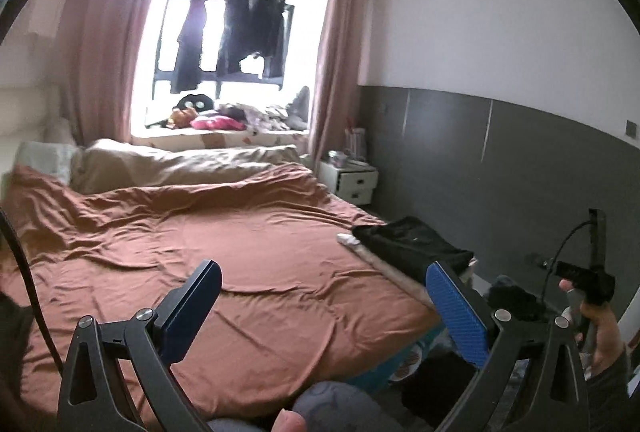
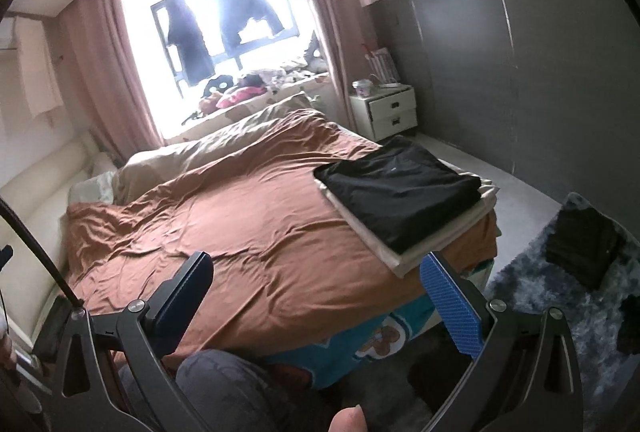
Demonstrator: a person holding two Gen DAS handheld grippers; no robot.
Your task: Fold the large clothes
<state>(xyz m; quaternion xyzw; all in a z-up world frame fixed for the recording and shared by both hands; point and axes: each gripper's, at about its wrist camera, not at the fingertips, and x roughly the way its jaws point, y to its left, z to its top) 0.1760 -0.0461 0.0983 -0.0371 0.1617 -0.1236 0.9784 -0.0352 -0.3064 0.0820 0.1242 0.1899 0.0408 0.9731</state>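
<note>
- Currently, I hold the left gripper point(image 1: 324, 308) and right gripper point(image 2: 316, 298) spread wide, both empty.
- Folded black garment point(image 2: 400, 187) lies at one o'clock on the brown bedspread point(image 2: 248, 216); another dark garment point(image 2: 584, 246) lies on the rug point(image 2: 552, 284), three o'clock.
- Risk: a careless reach could topple the stack.

Daylight pours in through the window point(image 1: 224, 43) and burns it out to plain white in both views, so the dark clothes hanging there point(image 1: 252, 31) read as silhouettes with hazy, glowing edges. The room is otherwise dim and soft, slightly grainy. The brown bed cover point(image 2: 248, 207) takes low light that shades its creases. Fisheye distortion bends the walls and curtains point(image 1: 100, 43), and black vignetting fills the corners. A thumb point(image 2: 348, 420) at the bottom edge is blurred.
</note>
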